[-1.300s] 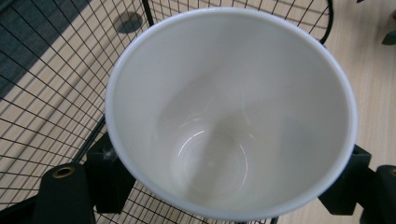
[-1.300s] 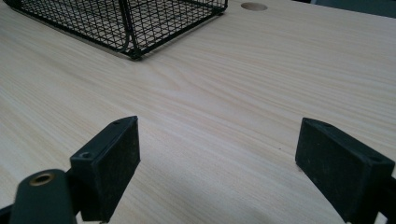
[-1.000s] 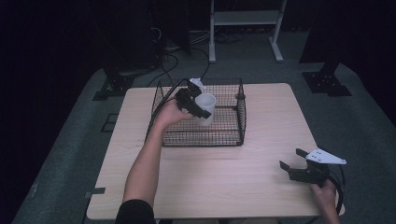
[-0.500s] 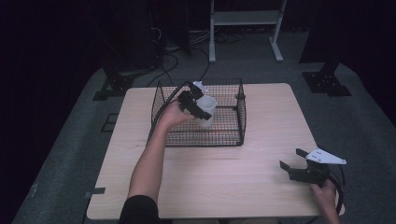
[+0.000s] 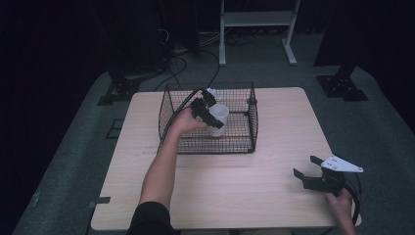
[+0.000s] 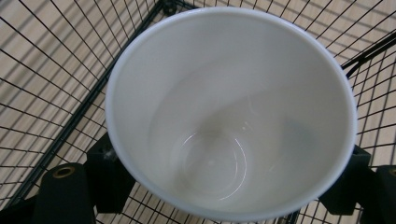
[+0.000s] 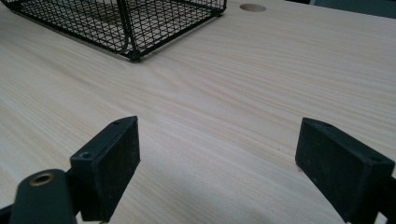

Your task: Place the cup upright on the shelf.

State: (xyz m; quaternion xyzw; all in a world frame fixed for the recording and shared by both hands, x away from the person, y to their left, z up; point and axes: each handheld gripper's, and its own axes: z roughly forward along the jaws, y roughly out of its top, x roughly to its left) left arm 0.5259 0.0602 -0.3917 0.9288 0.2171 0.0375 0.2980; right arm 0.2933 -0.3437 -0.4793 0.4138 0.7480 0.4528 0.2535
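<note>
Nearest the person, at the near right corner of the pale wooden tabletop point(image 5: 244, 196), the right tongs point(image 5: 309, 169) sit low in the person's right hand — released, their two black pads spread wide with nothing but bare wood grain between them, as the right gripper view point(image 7: 217, 163) shows plainly. A grey three-cornered plate tops them and a cable loops off by the wrist. From that same view the near corner of the black wire basket point(image 7: 135, 28) stands farther across the tabletop, well apart from these tongs, with a round hole point(image 7: 252, 7) in the wood beyond it. Further out, the left forearm reaches from the near edge up over the basket's near wall point(image 5: 215, 144). The left tongs point(image 5: 211, 116) are inside the basket's outline, clenched on a white cup point(image 5: 219, 119) — in the left gripper view the black pads press on opposite sides of the cup point(image 6: 231, 112), whose open, empty mouth faces the camera, with basket mesh and slatted wood behind it. Whether the cup's base touches the basket floor I cannot tell. Beyond the tabletop lie grey floor, cables and a white frame stand point(image 5: 257, 19).
</note>
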